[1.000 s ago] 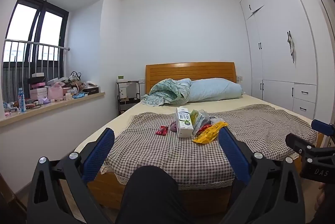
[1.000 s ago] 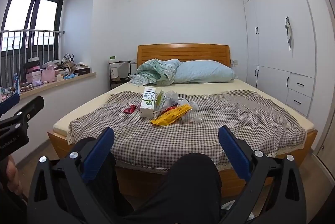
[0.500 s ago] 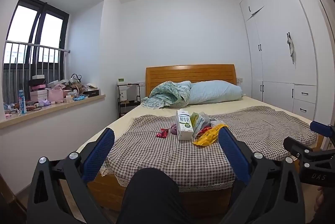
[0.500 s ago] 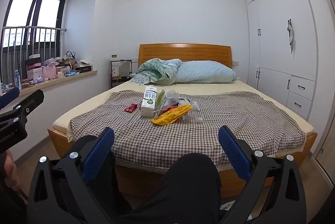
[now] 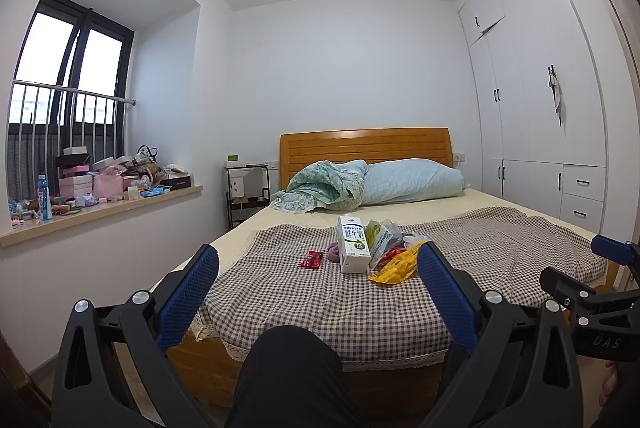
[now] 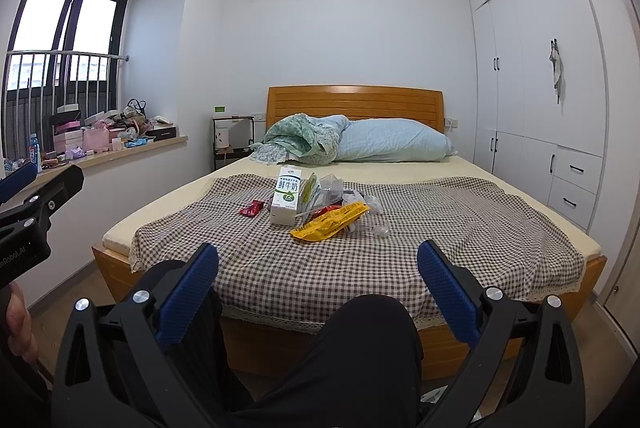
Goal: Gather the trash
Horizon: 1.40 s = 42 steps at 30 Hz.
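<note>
A pile of trash lies mid-bed on the checked cloth (image 5: 320,300): a white milk carton (image 5: 352,249) standing upright, a yellow snack wrapper (image 5: 394,268), a clear plastic bag (image 5: 384,234) and a small red wrapper (image 5: 312,260). The same carton (image 6: 286,200), yellow wrapper (image 6: 330,220) and red wrapper (image 6: 251,208) show in the right wrist view. My left gripper (image 5: 318,280) is open and empty, well short of the bed's foot. My right gripper (image 6: 318,278) is open and empty, also short of the bed.
The bed has a wooden headboard (image 5: 364,148), a blue pillow (image 5: 412,180) and a bunched quilt (image 5: 320,184). A cluttered window sill (image 5: 100,204) runs along the left. White wardrobes (image 5: 540,108) line the right wall. A dark-clothed knee (image 6: 368,340) sits below each gripper.
Both views tilted slightly upward, so the bed and trash sit a little lower in frame. Both grippers stayed open and empty.
</note>
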Motion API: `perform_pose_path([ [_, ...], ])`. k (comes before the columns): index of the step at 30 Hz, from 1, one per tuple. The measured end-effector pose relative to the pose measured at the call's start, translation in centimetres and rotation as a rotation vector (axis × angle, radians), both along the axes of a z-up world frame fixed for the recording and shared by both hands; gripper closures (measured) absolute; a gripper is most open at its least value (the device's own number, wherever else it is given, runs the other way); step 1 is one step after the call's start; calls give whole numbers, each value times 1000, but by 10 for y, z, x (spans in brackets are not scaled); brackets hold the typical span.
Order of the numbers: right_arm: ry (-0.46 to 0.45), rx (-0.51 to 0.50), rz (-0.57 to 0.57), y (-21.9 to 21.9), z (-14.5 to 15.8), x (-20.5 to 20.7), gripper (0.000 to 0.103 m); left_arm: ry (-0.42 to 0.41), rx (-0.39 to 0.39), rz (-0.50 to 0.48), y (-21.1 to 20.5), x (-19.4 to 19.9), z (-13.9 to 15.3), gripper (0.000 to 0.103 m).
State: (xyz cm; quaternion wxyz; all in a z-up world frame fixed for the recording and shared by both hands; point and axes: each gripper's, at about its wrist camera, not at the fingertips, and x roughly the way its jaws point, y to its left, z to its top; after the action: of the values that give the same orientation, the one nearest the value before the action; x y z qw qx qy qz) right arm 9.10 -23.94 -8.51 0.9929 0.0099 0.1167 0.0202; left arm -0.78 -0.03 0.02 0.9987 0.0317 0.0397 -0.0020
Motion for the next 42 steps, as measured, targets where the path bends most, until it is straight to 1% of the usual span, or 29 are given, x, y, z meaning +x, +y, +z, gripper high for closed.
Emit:
perform_pose_path([
  [29, 0, -5, 5, -1, 3, -1, 7, -15, 9, -4, -5, -5, 4, 7],
  [42, 11, -8, 8, 2, 0, 2, 7, -10, 9, -6, -4, -3, 4, 7],
])
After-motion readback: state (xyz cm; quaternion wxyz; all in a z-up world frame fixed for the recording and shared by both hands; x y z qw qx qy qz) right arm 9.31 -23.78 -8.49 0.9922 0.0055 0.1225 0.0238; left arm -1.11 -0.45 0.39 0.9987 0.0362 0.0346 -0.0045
